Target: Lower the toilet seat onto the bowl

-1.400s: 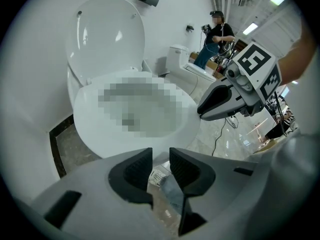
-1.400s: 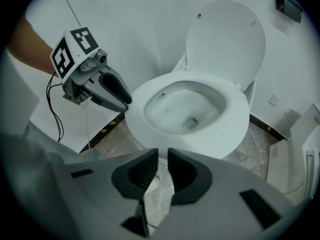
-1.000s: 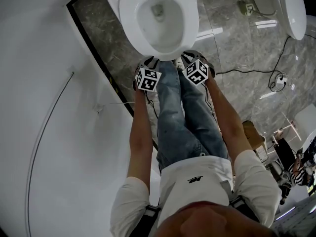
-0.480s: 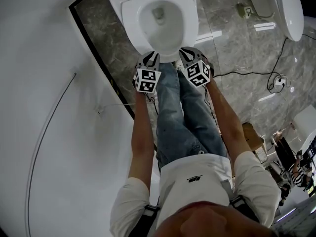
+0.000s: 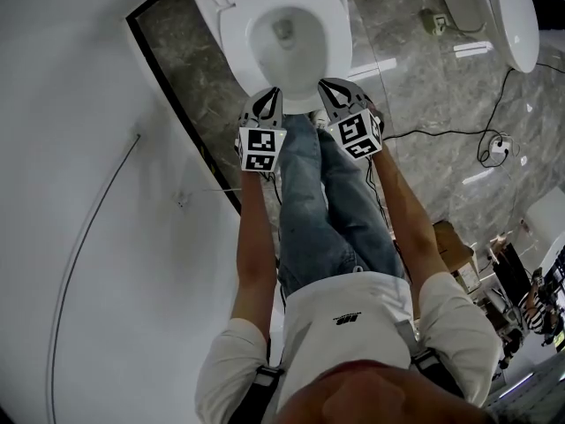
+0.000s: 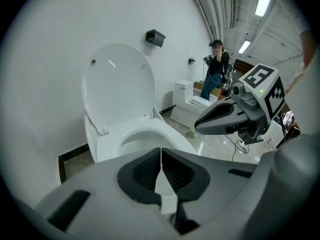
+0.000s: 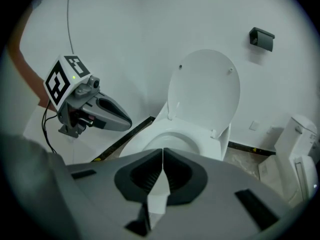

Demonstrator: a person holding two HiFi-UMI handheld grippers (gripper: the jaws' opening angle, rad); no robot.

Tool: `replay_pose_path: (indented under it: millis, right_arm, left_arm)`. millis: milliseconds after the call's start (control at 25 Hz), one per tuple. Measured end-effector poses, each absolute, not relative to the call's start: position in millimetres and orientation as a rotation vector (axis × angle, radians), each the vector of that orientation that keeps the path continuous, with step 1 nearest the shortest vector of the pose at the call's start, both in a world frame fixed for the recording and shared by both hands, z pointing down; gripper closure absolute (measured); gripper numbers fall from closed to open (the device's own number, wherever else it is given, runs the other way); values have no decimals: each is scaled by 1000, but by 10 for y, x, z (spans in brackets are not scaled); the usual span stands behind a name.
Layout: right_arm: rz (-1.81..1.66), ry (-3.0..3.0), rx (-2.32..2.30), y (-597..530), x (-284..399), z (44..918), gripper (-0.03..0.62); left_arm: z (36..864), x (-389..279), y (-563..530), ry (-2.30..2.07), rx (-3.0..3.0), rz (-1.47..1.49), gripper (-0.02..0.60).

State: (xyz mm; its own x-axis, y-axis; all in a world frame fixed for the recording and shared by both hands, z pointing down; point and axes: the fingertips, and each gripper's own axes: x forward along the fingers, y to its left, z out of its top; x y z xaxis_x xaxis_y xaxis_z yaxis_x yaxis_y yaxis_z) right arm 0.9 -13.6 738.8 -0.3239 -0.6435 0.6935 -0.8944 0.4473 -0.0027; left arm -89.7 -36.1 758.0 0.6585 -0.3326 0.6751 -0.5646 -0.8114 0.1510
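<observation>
The white toilet seat [image 5: 231, 35] lies flat on the bowl, seen as a ring in the head view. Its lid [image 6: 117, 84] stands upright against the wall [image 7: 205, 86]. My left gripper [image 5: 269, 94] and right gripper [image 5: 329, 85] hover side by side just before the bowl's front rim, above the person's jeans. Both have just closed, and their jaws meet with nothing between them. The left gripper view looks over its shut gripper [image 6: 160, 151] at the seat [image 6: 167, 134]. The right gripper view shows the same over its shut gripper [image 7: 163, 151].
A white wall runs along the left, edged by a dark skirting strip [image 5: 177, 95]. A second toilet [image 5: 519, 16] stands at the upper right. Cables [image 5: 494, 140] trail over the marble floor. A brown box [image 5: 450, 241] sits at the right. A person [image 6: 216, 69] stands far back.
Both grippers have risen toward the camera and slid a little toward the bowl's front rim. Their jaws, slightly apart before, now meet.
</observation>
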Motion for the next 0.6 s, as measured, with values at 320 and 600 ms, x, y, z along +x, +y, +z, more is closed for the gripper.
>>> replay_pose_path:
  millis: [320,600]
  right_arm:
    - [493,-2108,1365,-200,94,6992,565]
    - [472,-2132,1422,-170,139,6675,565]
  left_arm:
    - [7133,-835,-475,-750,2621,878,549]
    - [6788,-821,-481,-779,2664,842,549]
